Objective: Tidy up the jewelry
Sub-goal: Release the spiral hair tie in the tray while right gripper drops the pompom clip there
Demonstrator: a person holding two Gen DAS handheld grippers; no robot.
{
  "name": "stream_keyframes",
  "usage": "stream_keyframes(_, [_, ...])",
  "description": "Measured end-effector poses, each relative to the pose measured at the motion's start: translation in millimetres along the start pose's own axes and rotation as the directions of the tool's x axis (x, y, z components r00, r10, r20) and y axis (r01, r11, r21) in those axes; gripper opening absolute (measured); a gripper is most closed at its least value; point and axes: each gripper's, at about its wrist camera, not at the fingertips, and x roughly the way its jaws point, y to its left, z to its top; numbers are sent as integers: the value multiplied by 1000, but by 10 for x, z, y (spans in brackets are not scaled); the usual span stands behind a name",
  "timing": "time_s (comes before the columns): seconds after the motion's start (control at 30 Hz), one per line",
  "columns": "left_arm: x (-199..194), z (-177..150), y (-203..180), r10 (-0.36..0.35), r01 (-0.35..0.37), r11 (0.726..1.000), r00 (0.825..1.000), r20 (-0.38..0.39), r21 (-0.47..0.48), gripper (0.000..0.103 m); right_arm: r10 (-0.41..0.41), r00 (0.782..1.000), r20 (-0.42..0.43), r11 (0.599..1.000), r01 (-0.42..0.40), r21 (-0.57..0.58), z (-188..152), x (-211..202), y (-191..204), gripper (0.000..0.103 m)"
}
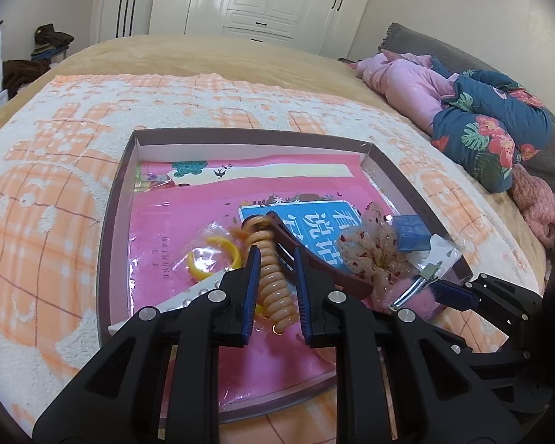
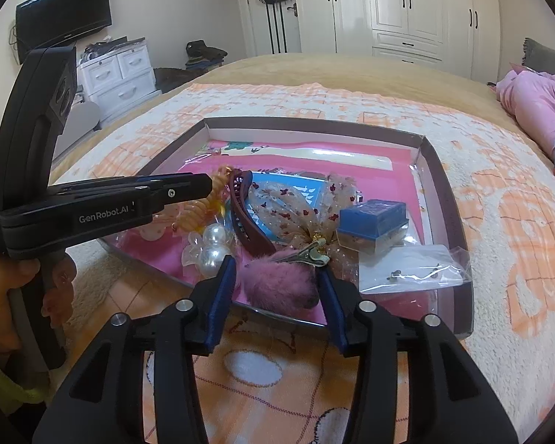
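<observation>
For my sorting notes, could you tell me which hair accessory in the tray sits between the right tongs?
The fluffy pink pompom clip sits between the open right tongs; the dark red claw clip and sheer bow lie farther in.

- The left tool (image 1: 277, 259) points forward and down, its two blue-padded fingers (image 1: 253, 273) parted with a clear gap between them.
- In the right wrist view, the left tool (image 2: 212, 181) reaches in from the left, lying nearly level.
- A bare hand (image 2: 22, 288) grips its upright handle at the left edge.
- The right tool (image 2: 277, 277) points forward and down, its blue-padded fingers (image 2: 224, 285) spread wide.
- In the left wrist view, the right tool (image 1: 451, 290) comes in from the right edge.
</observation>
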Motion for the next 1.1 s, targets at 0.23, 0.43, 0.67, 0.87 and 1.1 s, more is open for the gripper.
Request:
stream_keyframes(0.23, [-79, 2, -29, -2, 2, 1000, 1000, 10, 1, 11, -15, 1000, 27, 1000, 15, -6, -11, -122, 4, 48])
stream_keyframes(0.43, [-224, 13, -44, 4, -4, 1000, 999, 36, 1, 11, -33, 998, 59, 999, 33, -3, -4, -267, -25, 55])
stream_keyframes(0.67, [-401, -26, -60, 15, -14, 1000, 998, 56, -2, 19, -57, 994, 91, 998, 56, 16, -2, -406, -82, 66])
stream_keyframes(0.87, [-508, -114, -81, 25, -25, 1000, 998, 61, -4, 31, -66, 991, 113, 997, 62, 38, -12, -521, -124, 74])
stream_keyframes(1.1, [-652, -218, -92, 41, -41, 999, 996, 80, -4, 54, -83, 986, 146, 995, 74, 67, -36, -664, -169, 86])
